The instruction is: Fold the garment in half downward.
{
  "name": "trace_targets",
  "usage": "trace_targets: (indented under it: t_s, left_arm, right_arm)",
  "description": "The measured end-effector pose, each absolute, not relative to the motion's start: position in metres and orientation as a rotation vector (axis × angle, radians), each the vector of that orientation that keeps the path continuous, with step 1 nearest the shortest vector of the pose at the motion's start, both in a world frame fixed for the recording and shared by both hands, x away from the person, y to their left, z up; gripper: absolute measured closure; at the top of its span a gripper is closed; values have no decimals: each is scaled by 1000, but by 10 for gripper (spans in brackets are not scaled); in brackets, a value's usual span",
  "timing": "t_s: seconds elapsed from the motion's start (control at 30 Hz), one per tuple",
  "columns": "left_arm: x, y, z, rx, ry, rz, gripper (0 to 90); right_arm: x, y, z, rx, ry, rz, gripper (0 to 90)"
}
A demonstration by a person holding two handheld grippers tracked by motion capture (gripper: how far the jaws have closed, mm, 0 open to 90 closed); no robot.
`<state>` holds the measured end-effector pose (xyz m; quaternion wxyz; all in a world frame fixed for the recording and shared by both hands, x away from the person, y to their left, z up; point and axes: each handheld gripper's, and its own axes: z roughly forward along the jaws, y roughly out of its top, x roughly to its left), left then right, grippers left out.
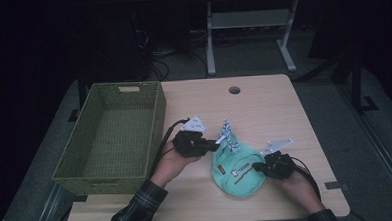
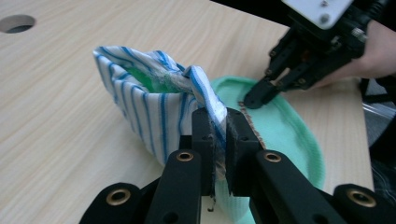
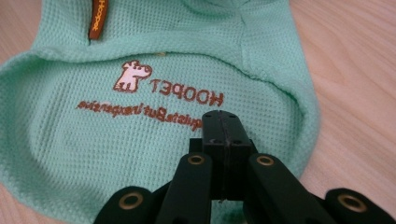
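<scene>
- Garment (image 1: 238, 172) of mint-green knit lies flat on the wooden surface (image 1: 264, 105), near the front edge and right of the middle, with a brown printed logo facing up.
- Far left, a green woven basket (image 1: 157, 117) stands on the surface edge.
- Left claw (image 1: 220, 139) sits just right of the basket; its jaws are pinched shut on the blue-striped white cloth (image 2: 154, 109) at the garment's end, lifting it off the surface.
- That striped part stands up in a peak above the green knit.
- Right claw (image 1: 256, 166), jaws closed together, rests its tip on the green cloth beside the printed lettering (image 3: 159, 100).
</scene>
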<state>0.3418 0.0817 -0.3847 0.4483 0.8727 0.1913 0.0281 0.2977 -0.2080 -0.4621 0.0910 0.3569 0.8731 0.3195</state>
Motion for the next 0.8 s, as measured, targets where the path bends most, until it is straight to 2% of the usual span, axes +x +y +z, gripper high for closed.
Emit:
trace_targets:
  t_s: [0.8]
  left_arm:
    - [315,49,-400,2220,314,-22,836]
  right_arm:
    - [298,-210,-463,1089,2586,975,900]
